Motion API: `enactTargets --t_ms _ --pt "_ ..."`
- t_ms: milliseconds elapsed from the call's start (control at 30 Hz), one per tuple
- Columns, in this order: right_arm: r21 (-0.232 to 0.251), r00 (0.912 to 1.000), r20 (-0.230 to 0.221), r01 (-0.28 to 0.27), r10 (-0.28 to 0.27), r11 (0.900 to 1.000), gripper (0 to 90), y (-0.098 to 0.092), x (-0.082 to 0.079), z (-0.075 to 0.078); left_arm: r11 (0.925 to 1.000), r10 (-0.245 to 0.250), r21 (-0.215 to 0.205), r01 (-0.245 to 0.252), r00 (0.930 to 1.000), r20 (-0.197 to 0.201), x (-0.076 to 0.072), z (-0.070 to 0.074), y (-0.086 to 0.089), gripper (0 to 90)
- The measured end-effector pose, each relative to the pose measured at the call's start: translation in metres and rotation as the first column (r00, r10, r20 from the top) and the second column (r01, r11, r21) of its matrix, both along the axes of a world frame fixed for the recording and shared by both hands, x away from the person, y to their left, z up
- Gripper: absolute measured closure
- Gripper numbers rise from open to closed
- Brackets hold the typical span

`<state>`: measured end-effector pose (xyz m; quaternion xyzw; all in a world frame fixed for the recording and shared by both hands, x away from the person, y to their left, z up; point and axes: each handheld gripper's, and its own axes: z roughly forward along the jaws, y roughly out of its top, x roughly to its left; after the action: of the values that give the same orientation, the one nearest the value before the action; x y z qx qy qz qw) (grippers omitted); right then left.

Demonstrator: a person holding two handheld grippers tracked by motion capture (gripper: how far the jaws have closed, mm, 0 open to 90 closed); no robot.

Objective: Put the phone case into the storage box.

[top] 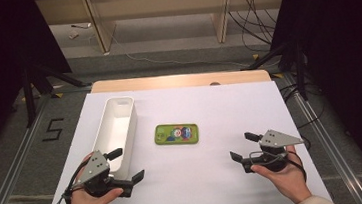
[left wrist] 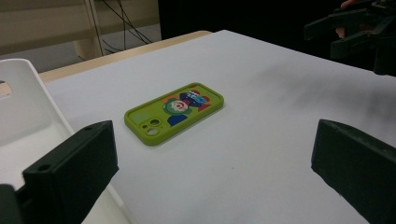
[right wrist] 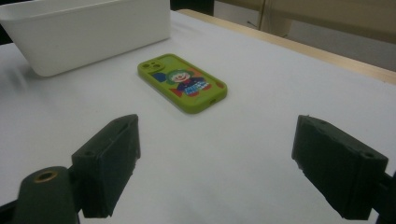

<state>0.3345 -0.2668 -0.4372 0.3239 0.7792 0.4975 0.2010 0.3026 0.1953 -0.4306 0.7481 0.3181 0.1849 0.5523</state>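
A green phone case (top: 176,133) with a clown picture lies flat in the middle of the white table sheet (top: 209,104). It also lies ahead of the jaws in the left gripper view (left wrist: 175,113) and in the right gripper view (right wrist: 182,82). My left gripper (top: 126,165) is held near the front left, beside the near end of a long white tray (top: 116,131), jaws wide open and empty. My right gripper (top: 245,146) is held at the front right, jaws also open and empty. Both point toward the case from a distance.
The white tray (right wrist: 84,32) is empty and runs front to back on the left of the sheet. A wooden table edge (top: 177,80) shows beyond the sheet. Dark stands and cables lie on the floor around the table.
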Motion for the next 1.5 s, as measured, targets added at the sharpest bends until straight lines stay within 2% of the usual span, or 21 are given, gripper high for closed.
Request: enactTargets --t_ms 533,767,900,967,1100,1133,1200,1233,1267,1300,1333,1467,1500 --pt "-0.012 1.0 0.007 -0.001 0.001 1.0 16.4 0.001 0.001 0.0 0.9999 -0.008 0.01 0.008 0.9999 0.009 -0.001 0.001 -0.001 1.7" --pt "-0.012 1.0 0.009 -0.001 0.001 1.0 17.1 0.003 0.0 0.002 0.9999 -0.003 0.013 0.003 0.9999 0.014 -0.003 0.001 0.001 15.0" --pt "-0.006 0.9999 0.009 0.008 -0.008 1.0 17.2 0.001 0.0 0.003 0.9999 0.006 0.01 -0.006 0.9999 0.012 -0.003 0.001 0.002 15.6" --pt "0.012 0.9996 0.014 0.023 -0.023 1.0 17.3 -0.002 0.001 0.004 0.9999 0.007 0.008 -0.007 0.9999 0.009 -0.003 0.001 0.001 16.3" --pt "0.011 0.9997 0.007 0.024 -0.024 1.0 17.5 -0.001 0.002 0.003 0.9998 0.008 0.019 -0.008 1.0 0.003 -0.002 0.001 0.0 21.6" --pt "-0.003 1.0 -0.001 0.004 -0.004 1.0 17.6 0.004 0.001 0.001 0.9998 0.01 0.018 -0.01 0.9999 0.001 -0.002 0.001 0.0 27.3" --pt "-0.008 1.0 -0.003 -0.003 0.003 1.0 17.6 0.006 0.001 0.0 0.9998 0.013 0.015 -0.013 0.9999 -0.007 -0.001 0.001 0.0 30.5" --pt "-0.017 0.9999 -0.006 -0.014 0.014 1.0 17.7 0.009 0.001 0.0 0.9996 0.016 0.021 -0.016 0.9998 -0.009 -0.001 0.001 -0.001 36.4" --pt "-0.024 0.9995 -0.011 -0.029 0.029 0.999 18.0 0.014 0.001 -0.002 0.9997 0.016 0.021 -0.016 0.9998 -0.011 -0.001 0.002 -0.002 46.6" --pt "-0.024 0.9995 -0.011 -0.029 0.029 0.999 18.0 0.014 0.001 -0.002 0.9996 0.013 0.027 -0.013 0.9998 -0.012 0.0 0.002 -0.003 46.6" --pt "-0.03 0.9993 -0.014 -0.036 0.035 0.999 18.1 0.016 0.001 -0.002 0.9994 0.013 0.032 -0.012 0.9999 -0.011 0.0 0.003 -0.006 52.9" --pt "-0.027 0.9989 -0.018 -0.044 0.044 0.999 19.0 0.018 0.002 -0.002 0.9962 0.009 0.087 -0.007 0.9997 -0.023 0.004 0.007 -0.019 80.2" --pt "-0.025 0.999 -0.019 -0.042 0.041 0.999 19.1 0.018 0.002 -0.002 0.9952 0.009 0.098 -0.006 0.9994 -0.035 0.005 0.007 -0.022 83.4"
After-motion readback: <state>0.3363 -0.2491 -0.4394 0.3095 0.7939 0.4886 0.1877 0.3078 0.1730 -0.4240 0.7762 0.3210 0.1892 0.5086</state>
